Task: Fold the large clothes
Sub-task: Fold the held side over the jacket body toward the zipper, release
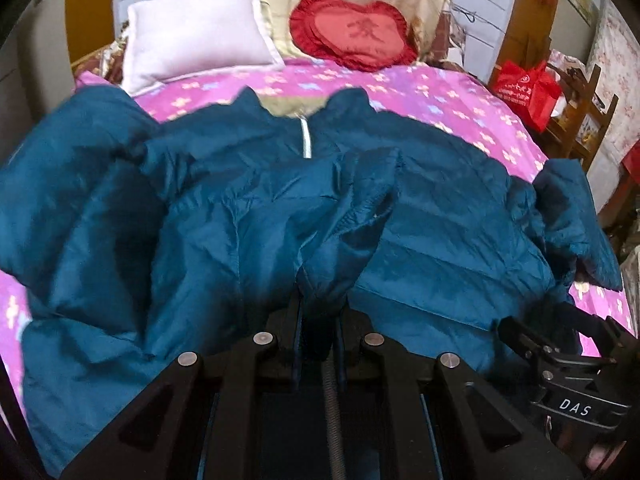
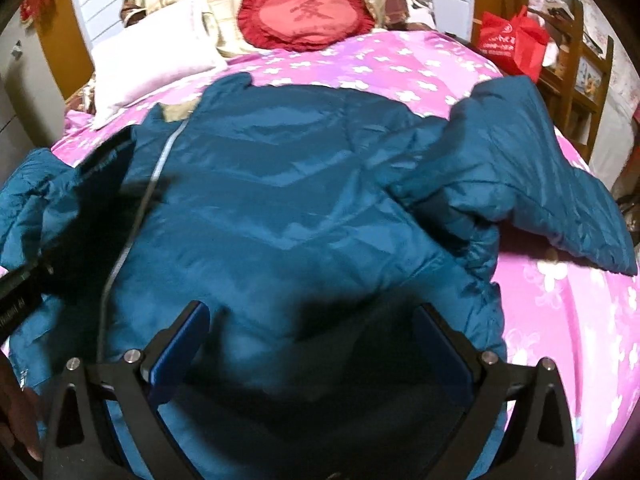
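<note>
A teal puffer jacket [image 1: 224, 216] lies front up on the pink flowered bedspread [image 1: 400, 88], its collar toward the pillows and a pale zipper [image 1: 306, 140] down the middle. My left gripper [image 1: 318, 308] is shut on a bunched fold of the jacket, which looks like a sleeve drawn across the front. In the right wrist view the jacket [image 2: 280, 200] fills the middle and its other sleeve [image 2: 552, 184] sprawls to the right. My right gripper [image 2: 314, 328] hovers open over the jacket's lower part, blue pads [image 2: 180, 344] wide apart and nothing pinched between them.
A white pillow [image 1: 196, 32] and a red heart-shaped cushion [image 1: 352, 28] rest at the head of the bed. A red bag [image 1: 528, 88] sits on a wooden chair [image 1: 580, 120] to the right. The right gripper's body [image 1: 568, 368] shows low on the right of the left wrist view.
</note>
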Motion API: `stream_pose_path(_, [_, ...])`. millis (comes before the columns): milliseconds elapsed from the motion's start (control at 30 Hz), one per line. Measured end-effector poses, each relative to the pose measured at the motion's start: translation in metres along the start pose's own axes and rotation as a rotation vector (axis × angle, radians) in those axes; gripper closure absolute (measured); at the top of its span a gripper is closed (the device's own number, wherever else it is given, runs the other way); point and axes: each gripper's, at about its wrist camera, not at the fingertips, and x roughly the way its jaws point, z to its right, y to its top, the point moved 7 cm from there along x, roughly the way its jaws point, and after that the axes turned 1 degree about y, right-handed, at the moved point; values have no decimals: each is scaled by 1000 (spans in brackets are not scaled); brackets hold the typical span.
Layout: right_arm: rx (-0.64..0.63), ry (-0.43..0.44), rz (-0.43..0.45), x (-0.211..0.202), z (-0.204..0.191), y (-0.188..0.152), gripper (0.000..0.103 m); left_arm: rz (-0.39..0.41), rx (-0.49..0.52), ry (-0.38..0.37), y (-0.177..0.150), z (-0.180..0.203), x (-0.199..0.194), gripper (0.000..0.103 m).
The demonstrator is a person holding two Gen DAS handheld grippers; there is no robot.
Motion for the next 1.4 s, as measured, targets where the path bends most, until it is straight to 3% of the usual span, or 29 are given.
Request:
stream_pose_path(167, [0,-13,-6,7,8,0,0,-18,-25,-65,-3,8,6,103])
stream_pose_path(333, [5,5,-7,4,9,1,0,-74,-65,-224,-3,12,-16,78])
stream_pose_path(400, [19,21,-7,1,10,1,0,-37,-43,-254,-1,12,-40,71])
stream_pose_path(533, [55,50,0,-7,12,3,0,40,13,-262,1,3,-89,68])
stream_pose_path(667, [96,161,34,-20,-4,13,0,95,6,-206,-2,-32,-121,68])
stream_pose_path(800, [77,258,30,-17,-41,21,0,127,-66,-39,-7,-98,-124,68])
stream_pose_path(867, [45,271,24,-11,-61,24,0,88,-127,97,-13,-142,-113,68])
stream_pose_path(967, [20,296,-14,13,-93,28,2,51,-225,136,-22,-184,-101,68])
stream_pose_path(1067, [21,336,-61,36,-114,29,28,28,-302,185,-30,-218,-89,68])
stream_pose_path(1100, [-6,331,-58,43,-121,30,55,23,-324,181,-33,-223,-86,68])
stream_pose_path(1133, [-38,315,-44,45,-125,32,70,19,-336,174,-34,-227,-84,68])
stream_pose_path(1167, [-62,302,-32,45,-127,33,71,18,-340,172,-35,-229,-83,68])
stream_pose_path(1233, [-103,285,11,35,-127,37,84,19,-328,176,-37,-231,-82,68])
stream_pose_path(1400, [-166,131,172,-1,-82,59,89,22,-311,169,-37,-230,-78,68])
